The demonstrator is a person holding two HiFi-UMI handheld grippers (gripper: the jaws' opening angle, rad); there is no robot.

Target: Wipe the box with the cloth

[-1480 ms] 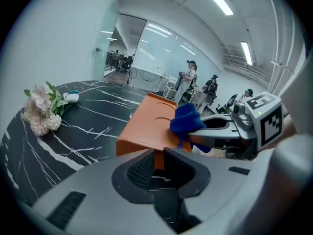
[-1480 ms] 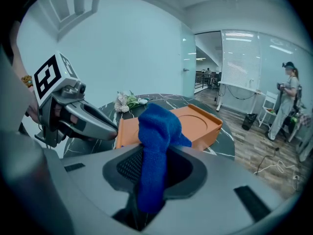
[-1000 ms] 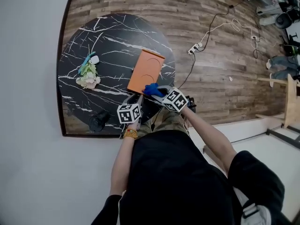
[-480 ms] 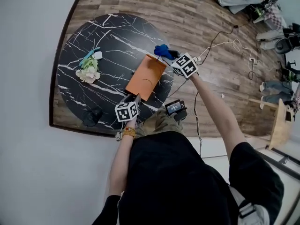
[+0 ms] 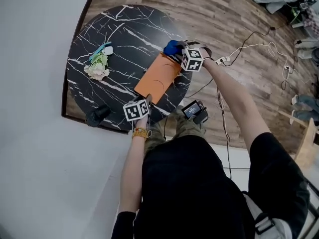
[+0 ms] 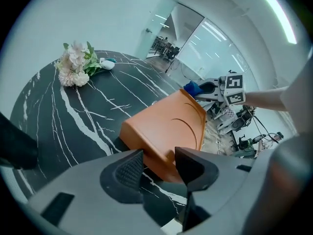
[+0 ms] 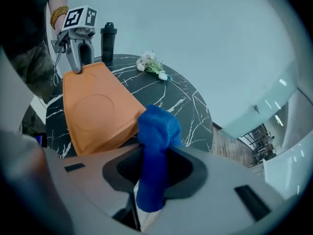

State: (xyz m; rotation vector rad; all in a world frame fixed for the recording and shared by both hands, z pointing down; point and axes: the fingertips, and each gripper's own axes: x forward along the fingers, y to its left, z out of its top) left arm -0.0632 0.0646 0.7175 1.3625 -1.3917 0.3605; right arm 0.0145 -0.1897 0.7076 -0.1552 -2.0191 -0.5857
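Since a second ago the right gripper (image 5: 177, 52) has carried the blue cloth (image 5: 172, 47) from the near end of the orange box (image 5: 158, 78) to its far end, while the left gripper (image 5: 146, 102) has kept its place at the near end and has just been opening. Seen from the right gripper view, the right gripper's fingers (image 7: 188, 168) stand narrow, clamped on the cloth, which sticks up out of them as a bunched wad; its tip hangs just beside the far corner of the box. In the left gripper view the left fingers (image 6: 128, 169) stand wide, with the near edge of the box showing in the gap between them and neither pad seen to press on it. From there the box runs away lengthways towards the right gripper, flat on the black marbled tabletop (image 5: 119, 39) near the edge closest to the person. Well apart from it, a bunch of pale flowers (image 5: 97, 68) lies towards the far left of the tabletop, and a black bottle (image 5: 97, 116) stands near its front left edge.
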